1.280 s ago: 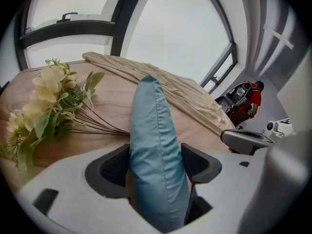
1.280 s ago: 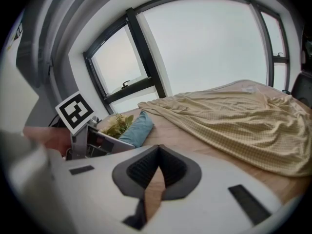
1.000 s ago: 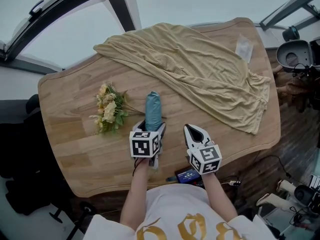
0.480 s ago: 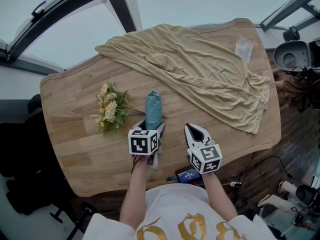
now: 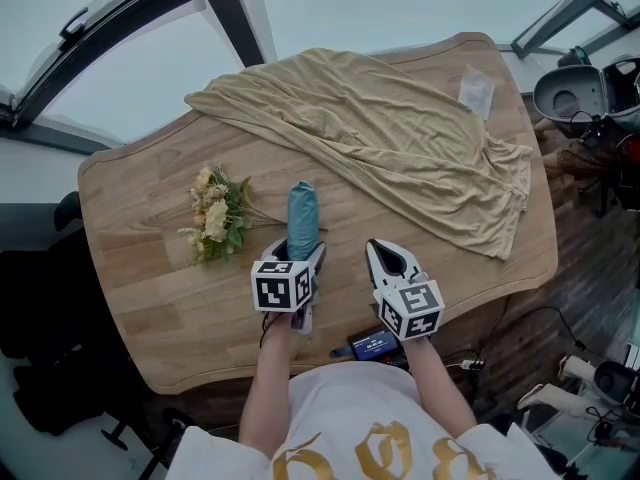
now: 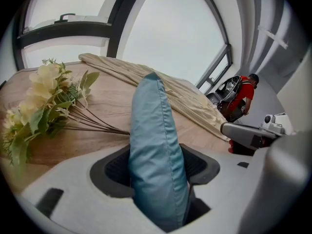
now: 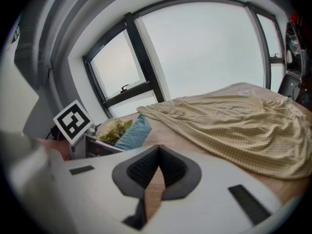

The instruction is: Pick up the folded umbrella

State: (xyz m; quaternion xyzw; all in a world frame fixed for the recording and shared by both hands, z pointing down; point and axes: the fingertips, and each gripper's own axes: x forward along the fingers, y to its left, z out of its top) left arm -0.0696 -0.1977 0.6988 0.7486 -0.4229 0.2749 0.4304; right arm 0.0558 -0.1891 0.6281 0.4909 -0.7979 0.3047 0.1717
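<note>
The folded umbrella (image 5: 302, 216), in a teal-blue sleeve, lies on the wooden table (image 5: 140, 268) and points away from me. My left gripper (image 5: 299, 254) straddles its near end. In the left gripper view the umbrella (image 6: 156, 140) fills the gap between the dark pads (image 6: 113, 168), and the jaws are closing around it without a firm squeeze showing. My right gripper (image 5: 387, 258) hovers just right of it, shut and empty. Its pads (image 7: 170, 165) meet at the tip, with the umbrella (image 7: 134, 130) off to its left.
A bunch of pale artificial flowers (image 5: 215, 218) lies left of the umbrella, stems touching it. A large beige cloth (image 5: 400, 138) covers the far right of the table, a clear plastic packet (image 5: 476, 93) beyond it. A dark device (image 5: 372, 346) sits at the near edge.
Both grippers stay where they were and the umbrella has not moved. Only the head view has shifted slightly.
</note>
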